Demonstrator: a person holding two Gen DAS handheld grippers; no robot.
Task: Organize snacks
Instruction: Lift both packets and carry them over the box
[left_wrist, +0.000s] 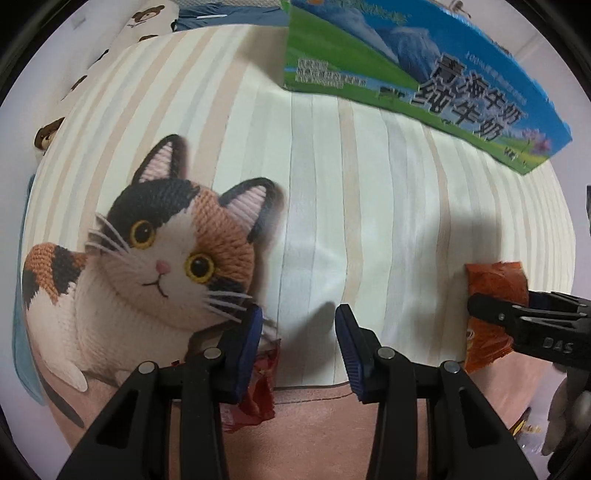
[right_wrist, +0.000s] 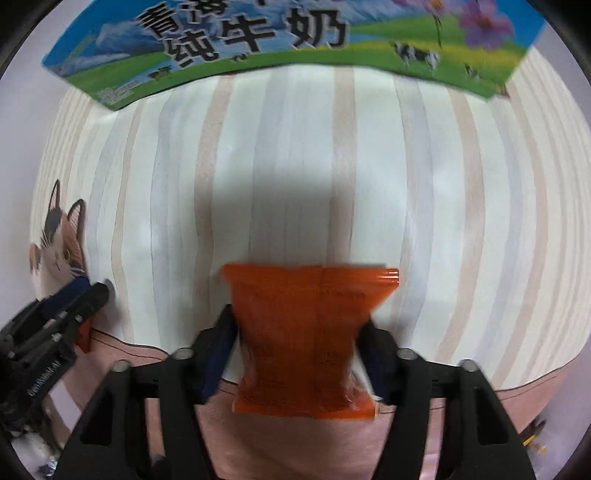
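Nearest: left gripper (left_wrist: 299, 325) over the pink cloth border (left_wrist: 325, 435); its pads stand apart and nothing lies between them, while a red snack packet (left_wrist: 260, 391) sits under the left finger; whether it is gripped I cannot tell. Right gripper (right_wrist: 299, 339) pinches an orange snack packet (right_wrist: 306, 339) between its pads. Beyond: striped cream cloth (right_wrist: 295, 166) with a knitted-cat print (left_wrist: 166, 258). Farthest: a blue-green milk carton box (right_wrist: 258, 40) standing on the cloth. Bear-print fabric (left_wrist: 144, 22) at the far left.
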